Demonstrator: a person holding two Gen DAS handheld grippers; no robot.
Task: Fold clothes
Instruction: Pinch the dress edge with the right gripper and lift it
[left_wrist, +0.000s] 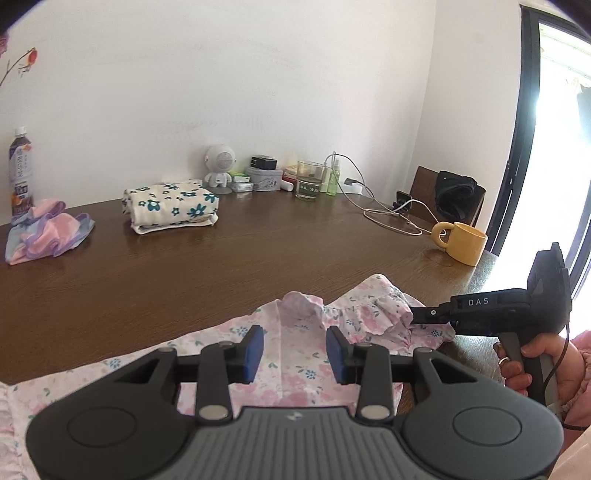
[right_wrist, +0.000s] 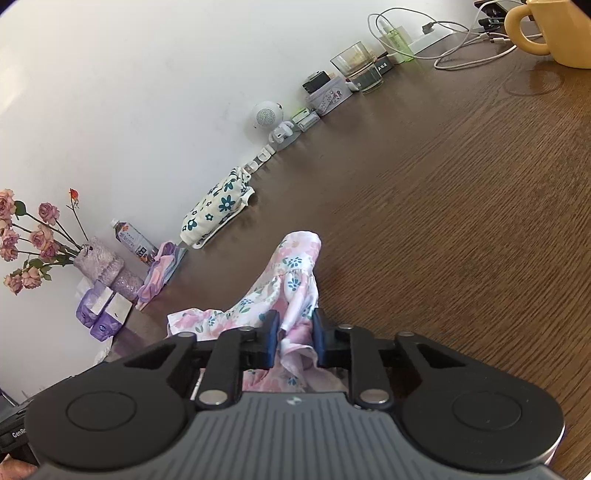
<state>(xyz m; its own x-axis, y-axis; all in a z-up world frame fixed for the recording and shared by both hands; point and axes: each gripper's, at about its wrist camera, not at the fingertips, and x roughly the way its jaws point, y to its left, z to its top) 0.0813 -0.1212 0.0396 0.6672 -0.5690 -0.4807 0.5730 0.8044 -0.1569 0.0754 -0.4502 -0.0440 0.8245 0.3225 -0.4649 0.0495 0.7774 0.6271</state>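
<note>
One cream, blue-flowered cloth (left_wrist: 170, 207) lies folded far left; my right gripper (right_wrist: 294, 341) pinches the near pink floral garment's (left_wrist: 295, 354) ruffle, my left gripper (left_wrist: 294, 349) spread above it, unfolded.

A brown wooden table (left_wrist: 258, 251) stands against a white wall (left_wrist: 221, 74). Along the wall sit a drink bottle (left_wrist: 20, 170), a small white speaker (left_wrist: 220, 162), a grey tin (left_wrist: 264, 178) with a black charger (left_wrist: 263, 162) on top, a glass (left_wrist: 309, 180), a green spray bottle (left_wrist: 334, 181) and a white cable (left_wrist: 388, 216), with a yellow mug (left_wrist: 461, 242) near the table's right edge. In the right wrist view a vase (right_wrist: 105, 267) of pink roses (right_wrist: 26, 236) stands beside the bottle, with purple packets (right_wrist: 99, 314) in front of it.
</note>
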